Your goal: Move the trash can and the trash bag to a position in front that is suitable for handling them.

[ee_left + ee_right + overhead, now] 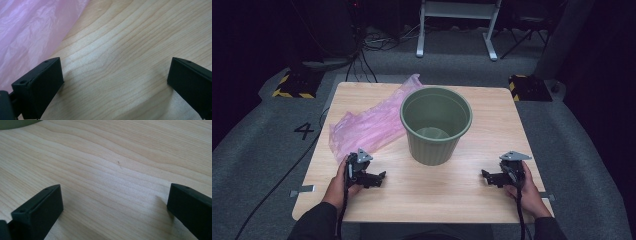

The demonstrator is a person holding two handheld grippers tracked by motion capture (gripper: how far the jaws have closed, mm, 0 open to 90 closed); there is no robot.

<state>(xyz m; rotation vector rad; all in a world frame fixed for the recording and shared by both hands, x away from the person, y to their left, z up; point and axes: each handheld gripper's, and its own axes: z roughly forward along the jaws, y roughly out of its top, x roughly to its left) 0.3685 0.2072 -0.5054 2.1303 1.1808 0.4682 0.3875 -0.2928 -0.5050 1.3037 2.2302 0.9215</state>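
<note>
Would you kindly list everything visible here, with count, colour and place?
bin: one, olive green, upright at the table's middle.
plastic bag: one, translucent pink, lying flat left of the bin.
table: one, light wood, centre of the floor.
floor blocks: two, black with yellow stripes, beyond the table's far corners.
white frame: one, on the floor behind.
left gripper: one, black, open, near left on the table.
right gripper: one, black, open, near right.

My right claw (115, 202) hung low over the pale wooden surface (120, 170), its two black jaws spread wide with nothing between them. A sliver of the green bucket (17, 123) sat at the top left corner.
</note>
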